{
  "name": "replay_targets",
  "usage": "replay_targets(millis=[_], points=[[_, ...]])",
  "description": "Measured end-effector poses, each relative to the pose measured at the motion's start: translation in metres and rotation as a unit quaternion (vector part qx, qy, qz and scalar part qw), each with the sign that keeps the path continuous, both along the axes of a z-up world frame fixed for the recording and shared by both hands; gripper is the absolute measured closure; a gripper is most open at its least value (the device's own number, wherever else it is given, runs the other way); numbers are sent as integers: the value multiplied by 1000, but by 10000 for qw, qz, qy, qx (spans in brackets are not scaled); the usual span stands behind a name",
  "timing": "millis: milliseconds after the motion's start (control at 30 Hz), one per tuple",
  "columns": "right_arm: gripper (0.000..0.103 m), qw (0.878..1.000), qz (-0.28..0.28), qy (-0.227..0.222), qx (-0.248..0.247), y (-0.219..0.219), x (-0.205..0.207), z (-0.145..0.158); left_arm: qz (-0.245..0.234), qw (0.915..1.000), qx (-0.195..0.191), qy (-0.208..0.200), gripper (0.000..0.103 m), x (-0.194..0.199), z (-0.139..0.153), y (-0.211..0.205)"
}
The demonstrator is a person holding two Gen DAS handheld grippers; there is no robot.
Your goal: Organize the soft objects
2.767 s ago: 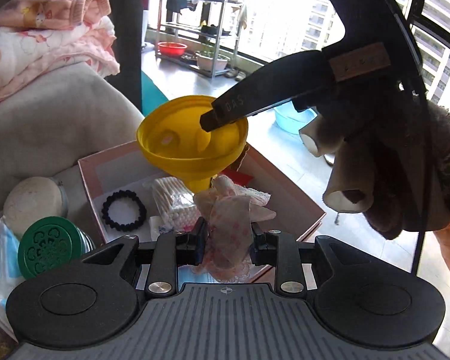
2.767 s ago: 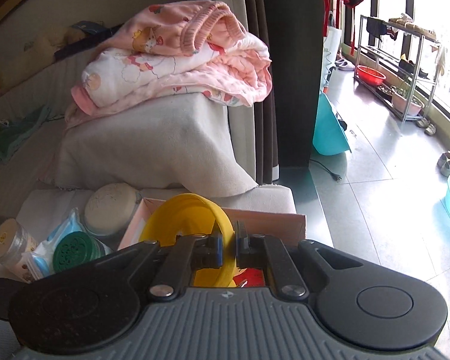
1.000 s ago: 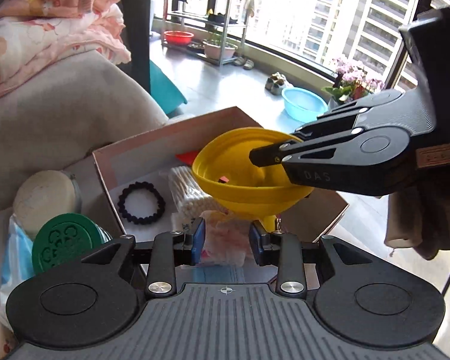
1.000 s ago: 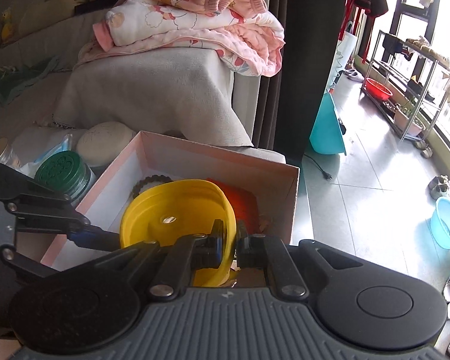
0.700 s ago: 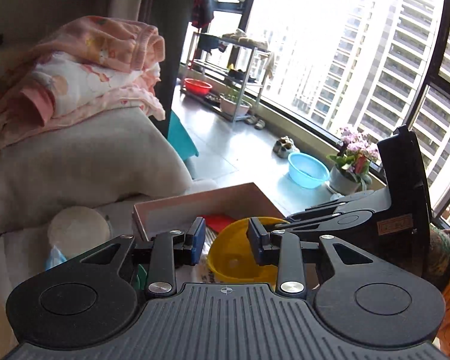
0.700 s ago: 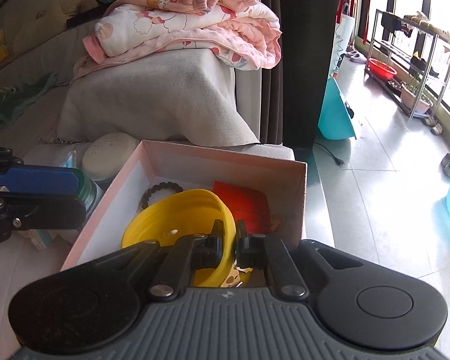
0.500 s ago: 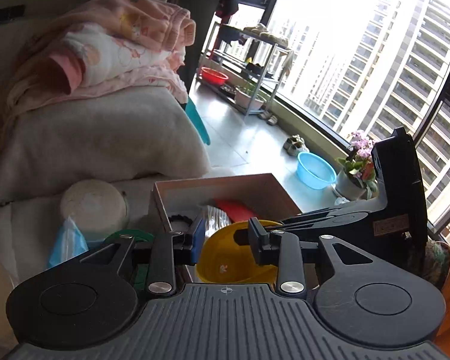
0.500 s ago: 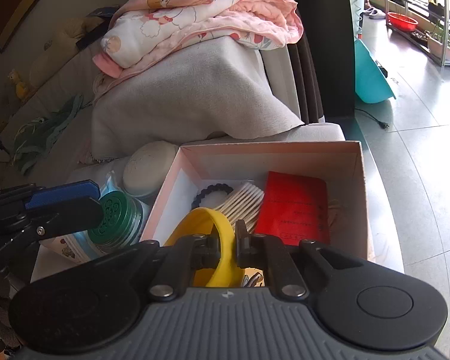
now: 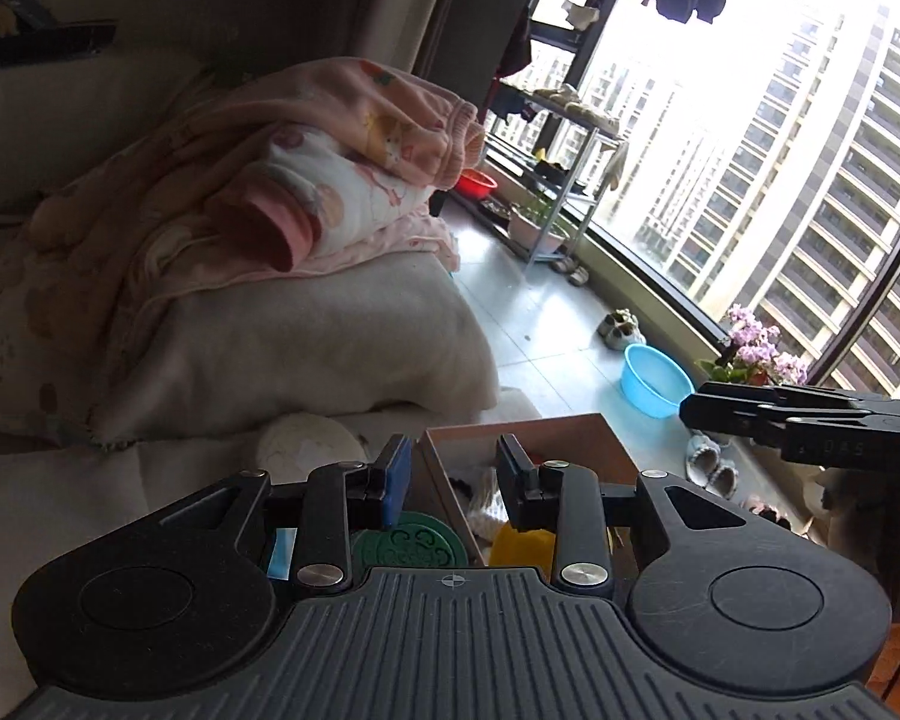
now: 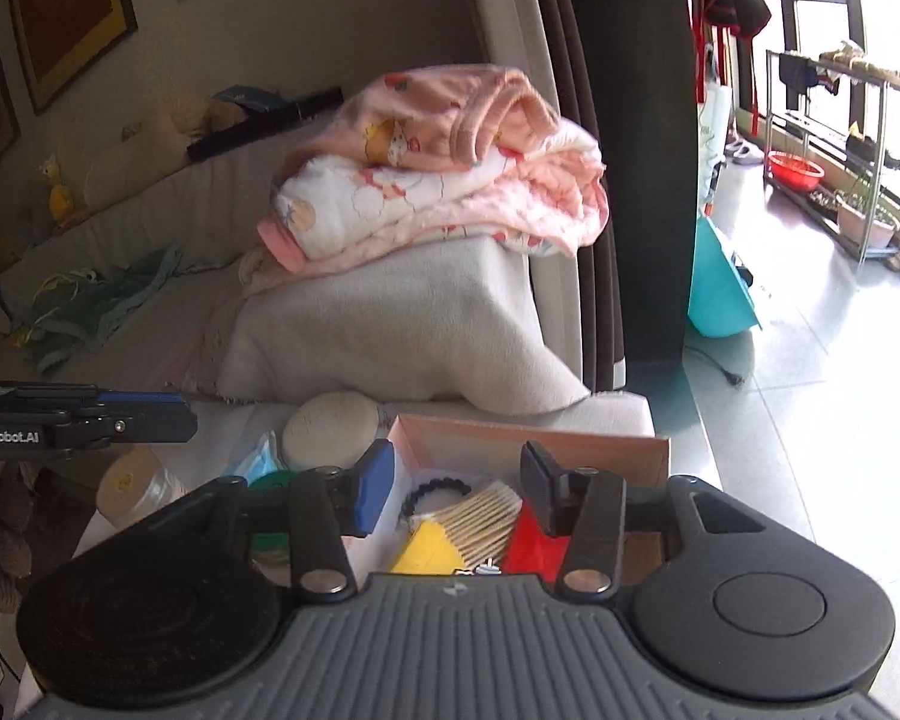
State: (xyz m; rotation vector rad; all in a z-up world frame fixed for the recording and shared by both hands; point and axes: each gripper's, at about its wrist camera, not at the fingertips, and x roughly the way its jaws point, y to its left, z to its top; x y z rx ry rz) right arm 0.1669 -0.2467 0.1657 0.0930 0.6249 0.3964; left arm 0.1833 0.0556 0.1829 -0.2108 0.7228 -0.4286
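Risk: your right gripper (image 10: 456, 495), jaws opening and empty above the box (image 10: 528, 441), could snag the yellow funnel (image 10: 426, 549); left gripper (image 9: 453, 480) hangs released, empty.

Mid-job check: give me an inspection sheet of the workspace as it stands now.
Surface: pale sofa seat, partly covered by a grey throw.
Job's things: open cardboard box holds a yellow funnel, cotton swabs, a black bead bracelet and a red packet.
Clutter: green lid, round white container, folded pink bedding on the throw.
Grippers: left gripper open, nothing between its fingers; right gripper opening, nothing held.
Cables: one black cord on the floor.
Surroundings: window, blue basin, metal rack.
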Motion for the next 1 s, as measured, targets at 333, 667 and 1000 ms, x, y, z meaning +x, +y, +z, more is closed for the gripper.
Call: replay_targets(millis=[333,667,1000], points=[[51,9987,209,-281,370,67,26,96,-14,9836,1230,1318,68,54,-25,12],[50,9976,672,181,-29,84,33,22,287,9938,1068,-98,68,-24,-48,-3],[51,9871,975,1271,-65,140,83,-39,818,9838,1430,-707,68,-129,-115,-16]])
